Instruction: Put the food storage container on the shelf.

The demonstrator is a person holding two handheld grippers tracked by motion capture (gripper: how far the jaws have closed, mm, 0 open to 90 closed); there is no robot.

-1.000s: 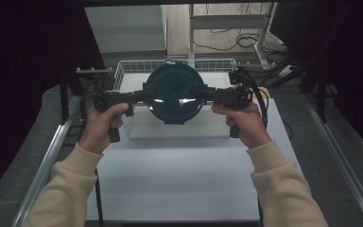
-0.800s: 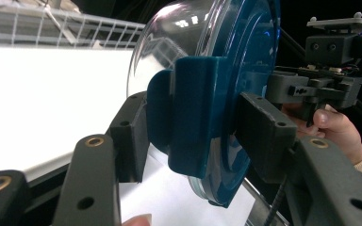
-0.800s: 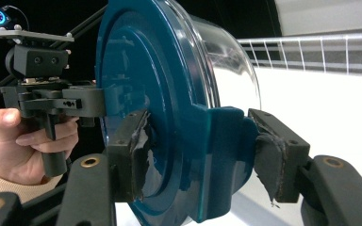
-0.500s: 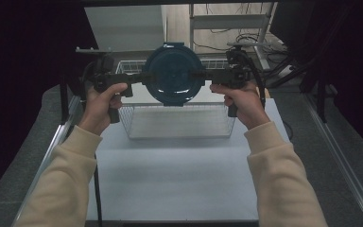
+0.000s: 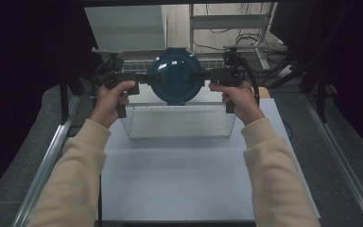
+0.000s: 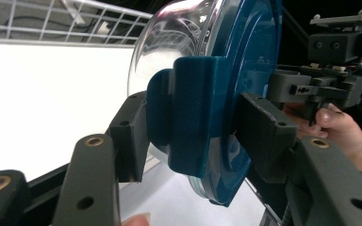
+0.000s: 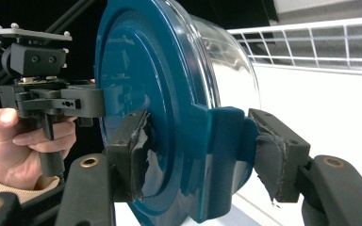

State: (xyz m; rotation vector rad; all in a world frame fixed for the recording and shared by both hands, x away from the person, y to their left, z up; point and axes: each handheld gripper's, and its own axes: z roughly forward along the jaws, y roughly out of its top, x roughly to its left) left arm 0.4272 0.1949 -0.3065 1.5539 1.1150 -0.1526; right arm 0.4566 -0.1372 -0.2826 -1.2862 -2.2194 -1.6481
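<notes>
— Looking from the high view, where's the bowl?
— Lidded glass bowl [image 5: 176,76], teal lid facing the camera, held above the wire basket [image 5: 179,120].
— Left gripper view?
— Left tool [image 6: 188,134] clamps a teal lid tab.
— Right gripper view?
— Right tool [image 7: 202,150] pinches the opposite tab, pads torn.

Light falls from overhead onto the white tabletop [image 5: 189,179], while the surroundings sink into near-black. In both gripper views that tabletop blows out to featureless white. Soft highlights streak the clear glass bowl with the glossy dark-blue lid [image 6: 245,70]. The nearest black jaws blur and bulge at the frame's bottom edge.
</notes>
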